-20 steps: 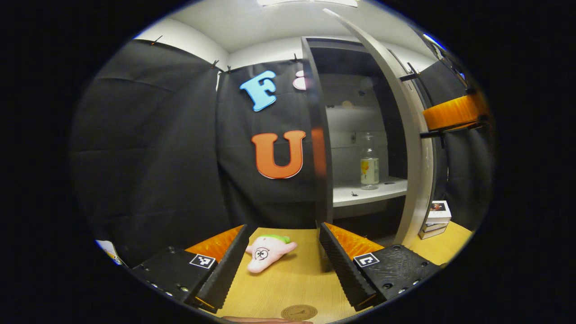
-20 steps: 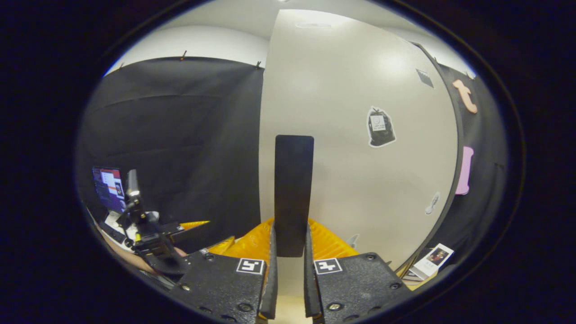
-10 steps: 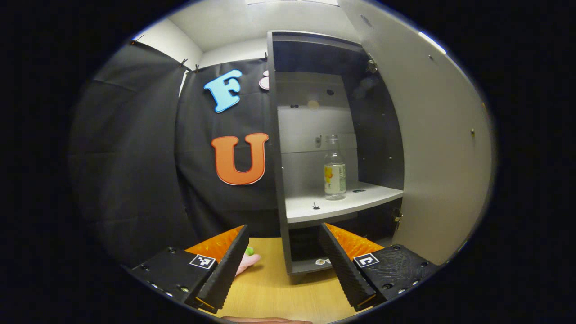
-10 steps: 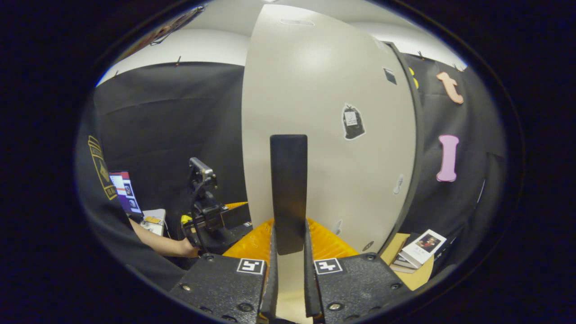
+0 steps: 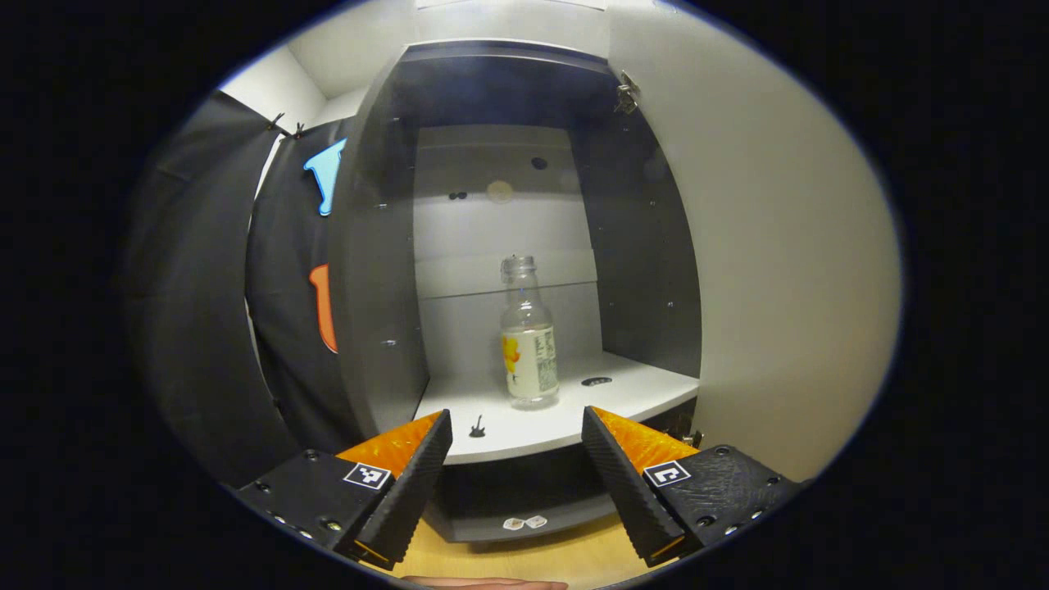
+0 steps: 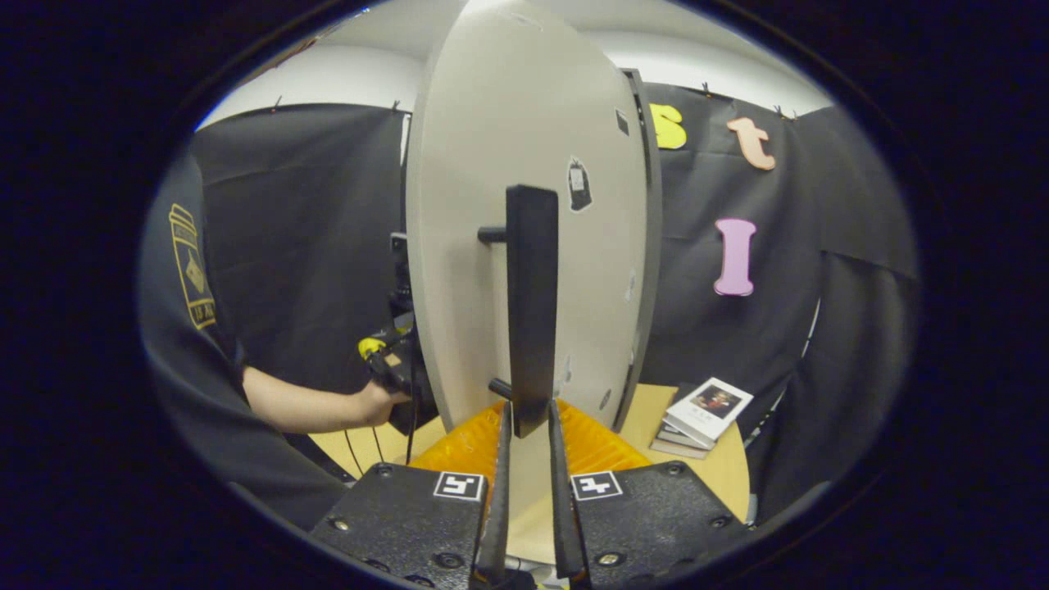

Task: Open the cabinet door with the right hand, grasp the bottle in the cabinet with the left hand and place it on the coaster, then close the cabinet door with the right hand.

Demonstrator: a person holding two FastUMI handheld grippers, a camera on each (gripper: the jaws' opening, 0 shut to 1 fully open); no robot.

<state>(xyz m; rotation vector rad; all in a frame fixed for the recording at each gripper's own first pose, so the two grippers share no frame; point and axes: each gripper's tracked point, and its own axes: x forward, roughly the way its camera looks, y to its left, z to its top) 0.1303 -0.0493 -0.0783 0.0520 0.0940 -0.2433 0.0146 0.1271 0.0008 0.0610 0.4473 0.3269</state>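
In the left gripper view, the left gripper [image 5: 516, 459] hangs with its jaws wide apart and nothing between them, aimed into the open grey cabinet [image 5: 377, 270]. A clear glass bottle with a pale label bearing a yellow mark [image 5: 529, 344] stands upright on the cabinet's white shelf [image 5: 631, 393], near the middle and a little back from the front edge, well apart from the jaws. A small dark object [image 5: 476, 427] lies on the shelf to the bottle's left, near the front edge, and a dark round spot [image 5: 596, 381] sits on the shelf to its right. The pale cabinet door [image 5: 787, 270] is swung open on the right of that view, with the light wooden counter [image 5: 541, 561] showing below the cabinet. In the right gripper view, the right gripper [image 6: 524, 483] has its jaws drawn close together, clamped on the lower end of the door's black vertical bar handle [image 6: 531, 303], which stands off the pale door's outer face. To the left of the door a person's dark sleeve [image 6: 184, 328] and bare forearm reach to a hand [image 6: 379, 401] holding the other gripper behind the door's edge. A small stack of books [image 6: 703, 416] rests on the counter to the right of the door.
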